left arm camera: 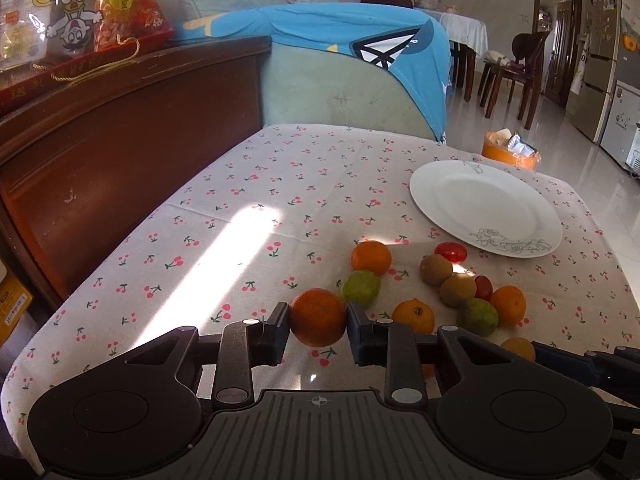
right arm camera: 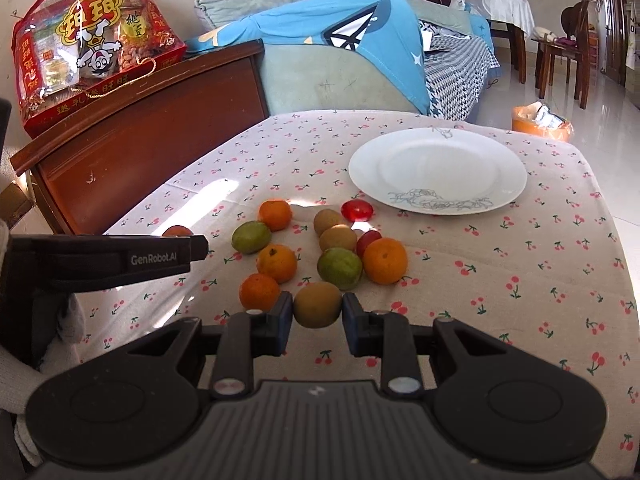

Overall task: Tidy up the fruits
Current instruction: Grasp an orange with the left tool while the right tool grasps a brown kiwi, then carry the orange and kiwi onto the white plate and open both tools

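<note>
My left gripper (left arm camera: 318, 320) is shut on an orange (left arm camera: 318, 316) just above the cherry-print cloth. My right gripper (right arm camera: 318, 308) is shut on a brown kiwi (right arm camera: 318, 305) at the near edge of the fruit pile. The pile holds several oranges (right arm camera: 385, 260), green fruits (right arm camera: 339, 268), kiwis (right arm camera: 338, 238) and red tomatoes (right arm camera: 357, 211). A white plate (right arm camera: 460, 152) lies bare behind the pile, to the right; it also shows in the left wrist view (left arm camera: 440, 188). The left gripper's body (right arm camera: 120, 260) shows at the left of the right wrist view.
A dark wooden cabinet (right arm camera: 152, 120) with a red snack bag (right arm camera: 92, 48) stands left of the table. A sofa with a blue cover (right arm camera: 340, 40) stands behind. An orange bin (right arm camera: 540, 120) sits on the floor beyond the far right corner.
</note>
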The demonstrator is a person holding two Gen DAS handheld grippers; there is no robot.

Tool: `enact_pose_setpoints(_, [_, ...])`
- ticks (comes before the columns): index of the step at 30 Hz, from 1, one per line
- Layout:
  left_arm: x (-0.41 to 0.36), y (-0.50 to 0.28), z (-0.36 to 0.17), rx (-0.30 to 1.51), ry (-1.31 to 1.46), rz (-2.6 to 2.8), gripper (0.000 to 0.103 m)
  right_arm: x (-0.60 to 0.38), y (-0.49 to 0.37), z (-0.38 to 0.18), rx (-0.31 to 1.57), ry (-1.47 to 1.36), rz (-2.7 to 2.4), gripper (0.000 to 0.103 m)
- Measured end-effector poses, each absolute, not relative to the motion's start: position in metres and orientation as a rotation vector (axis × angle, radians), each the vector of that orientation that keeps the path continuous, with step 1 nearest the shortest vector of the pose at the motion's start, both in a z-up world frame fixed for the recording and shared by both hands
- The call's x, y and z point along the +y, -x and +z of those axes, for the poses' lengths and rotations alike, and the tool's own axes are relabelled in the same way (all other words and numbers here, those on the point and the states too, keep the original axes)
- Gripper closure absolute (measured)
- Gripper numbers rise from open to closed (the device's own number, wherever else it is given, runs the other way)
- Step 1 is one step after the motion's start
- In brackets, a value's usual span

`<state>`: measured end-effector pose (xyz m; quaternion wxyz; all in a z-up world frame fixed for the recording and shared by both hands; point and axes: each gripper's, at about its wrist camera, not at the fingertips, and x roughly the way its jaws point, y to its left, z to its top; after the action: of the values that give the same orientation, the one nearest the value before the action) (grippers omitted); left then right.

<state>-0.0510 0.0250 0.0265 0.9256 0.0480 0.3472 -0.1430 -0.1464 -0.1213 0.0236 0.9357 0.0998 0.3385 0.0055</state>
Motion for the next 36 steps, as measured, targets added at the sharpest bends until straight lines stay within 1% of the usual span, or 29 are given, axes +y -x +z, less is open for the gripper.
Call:
enact_pose_setpoints(11, [-0.002,0.039,0.06,0.671,-0.068,-0.379,0.075,-0.15,0.135,0.051,0.639,-0.15,0.0,0.076])
enact_pose_setpoints(18, [-0.026,0.022,0.069,0.675,-0.078,-0.467,0.075,-0.184,0.114,0.059,0.654,-0.18,0.002,0.076])
enact_pose_setpoints(24, [-0.048,0.0,0.068,0.704,-0.078,-0.555,0.075,-0.219,0.09,0.055,0.701,-0.277,-0.016,0.076])
enact_pose_setpoints(36, [-0.085,-0.04,0.044,0.743,-0.111,-0.625,0.075,-0.252,0.05,0.034,0.73,-0.338,-0.066,0.076])
